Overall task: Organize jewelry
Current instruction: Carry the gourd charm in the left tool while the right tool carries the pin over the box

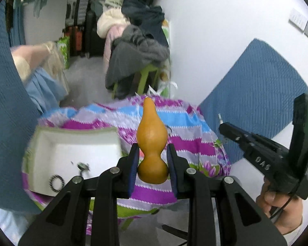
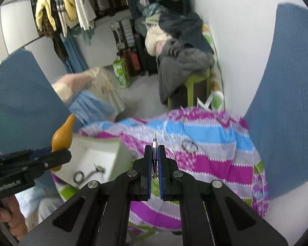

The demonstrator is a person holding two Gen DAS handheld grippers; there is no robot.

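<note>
In the left wrist view, nearest the lens, the left hand-held gripper is clamped on an orange gourd-shaped ornament, its blue pads pressing at the narrow waist so the tapered neck points to twelve o'clock. In the right wrist view the right hand-held gripper is pinched fully together on a thin silver piece, whose tip sticks out past the fingertips at twelve o'clock; what kind of jewelry it is I cannot tell.

Beyond them, at eight o'clock of the left view, a white tray sits on the striped purple, blue and white cloth and holds a dark beaded bracelet and a small tangled piece. Another ringed item lies on the cloth at two o'clock of the right view.

Both pieces appear to be held above the cloth. To do this step well, keep each grip steady, carry one piece at a time over a bare part of the tray, lower it close before letting go, and avoid dropping the gourd onto the bracelet.
</note>
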